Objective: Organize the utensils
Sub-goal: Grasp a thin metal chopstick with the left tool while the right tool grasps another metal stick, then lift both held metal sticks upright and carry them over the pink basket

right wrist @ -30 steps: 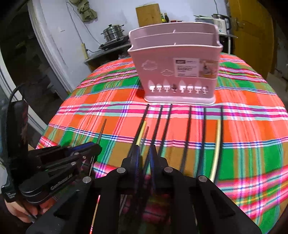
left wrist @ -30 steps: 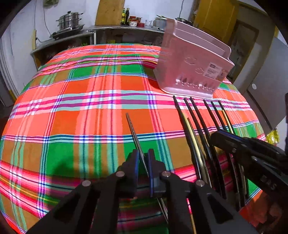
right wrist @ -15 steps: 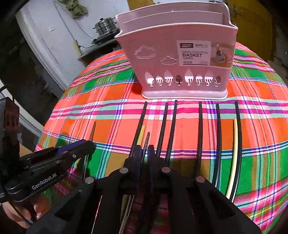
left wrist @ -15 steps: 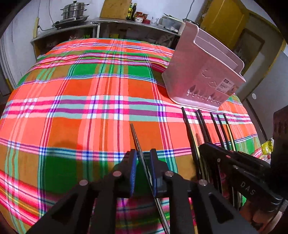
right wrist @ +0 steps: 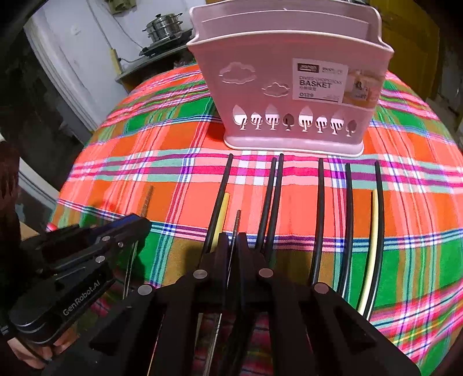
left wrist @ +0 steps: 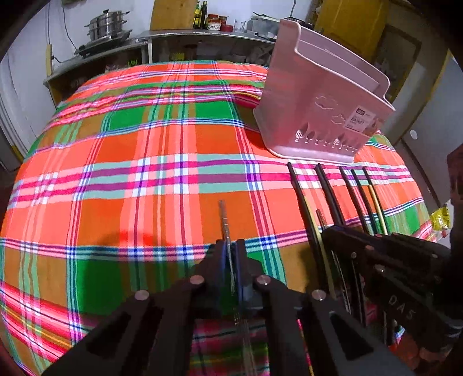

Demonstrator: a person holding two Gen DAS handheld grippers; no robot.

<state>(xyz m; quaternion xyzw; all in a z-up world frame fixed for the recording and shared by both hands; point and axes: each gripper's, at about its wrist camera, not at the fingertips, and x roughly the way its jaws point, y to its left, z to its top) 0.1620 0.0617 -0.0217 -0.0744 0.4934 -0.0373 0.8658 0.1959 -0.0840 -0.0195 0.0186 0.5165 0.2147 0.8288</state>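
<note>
A pink plastic utensil basket [right wrist: 289, 86] stands upright on the plaid tablecloth [left wrist: 144, 162]; it also shows in the left wrist view [left wrist: 321, 115]. Several black chopsticks [right wrist: 319, 208] and a few yellow ones [right wrist: 373, 231] lie side by side in front of it. My left gripper [left wrist: 230, 251] is shut on a thin brown chopstick [left wrist: 223, 217] that points toward the far side of the table. My right gripper [right wrist: 233, 240] is shut on another thin brown chopstick [right wrist: 236, 222] among the black ones. The left gripper also shows at the lower left of the right wrist view [right wrist: 136, 228].
A counter with a steel steamer pot [left wrist: 105, 24], bottles [left wrist: 200, 13] and jars stands behind the table. A yellow door [left wrist: 341, 21] is at the back right. The table edge falls away on the left and right.
Both grippers' jaws have closed tighter onto their thin brown chopsticks. The right gripper has moved closer to the basket.
</note>
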